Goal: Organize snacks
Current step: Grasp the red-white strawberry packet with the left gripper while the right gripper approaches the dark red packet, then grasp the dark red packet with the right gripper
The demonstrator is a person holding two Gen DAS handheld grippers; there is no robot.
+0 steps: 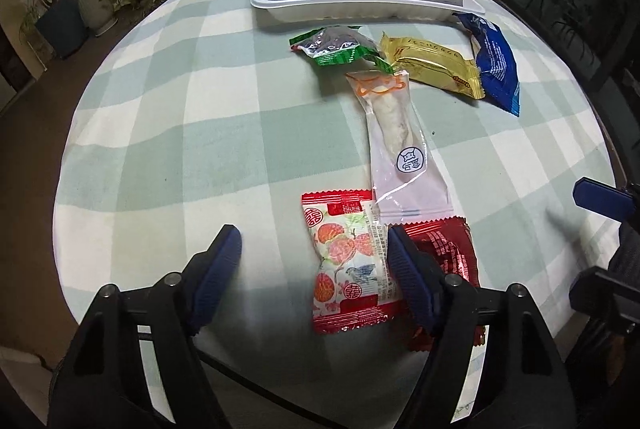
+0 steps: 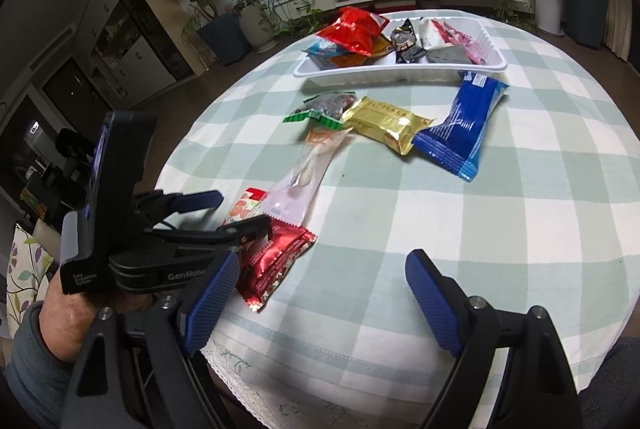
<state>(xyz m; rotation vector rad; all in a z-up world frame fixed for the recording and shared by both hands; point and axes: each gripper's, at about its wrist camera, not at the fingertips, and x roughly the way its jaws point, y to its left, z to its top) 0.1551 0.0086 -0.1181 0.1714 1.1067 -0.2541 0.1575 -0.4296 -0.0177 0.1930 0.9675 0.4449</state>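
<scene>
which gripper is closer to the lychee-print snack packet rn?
Left. The left gripper is open right around the lychee-print packet. The right gripper is open over bare tablecloth, off to the packet's right.

L wrist cam sits low over the near edge of the table [image 1: 160, 133], facing fwd across it to the white tray [image 1: 360, 14] at the far edge; the floral red packet [image 1: 350, 261] is very close under the lens. R wrist cam is also at the near edge, further right and a bit higher, angled fwd-left; it catches the left claw [image 2: 236, 207] from the side. Both views share the table, the tray [image 2: 400, 74] and the loose snack packets between near edge and tray.
</scene>
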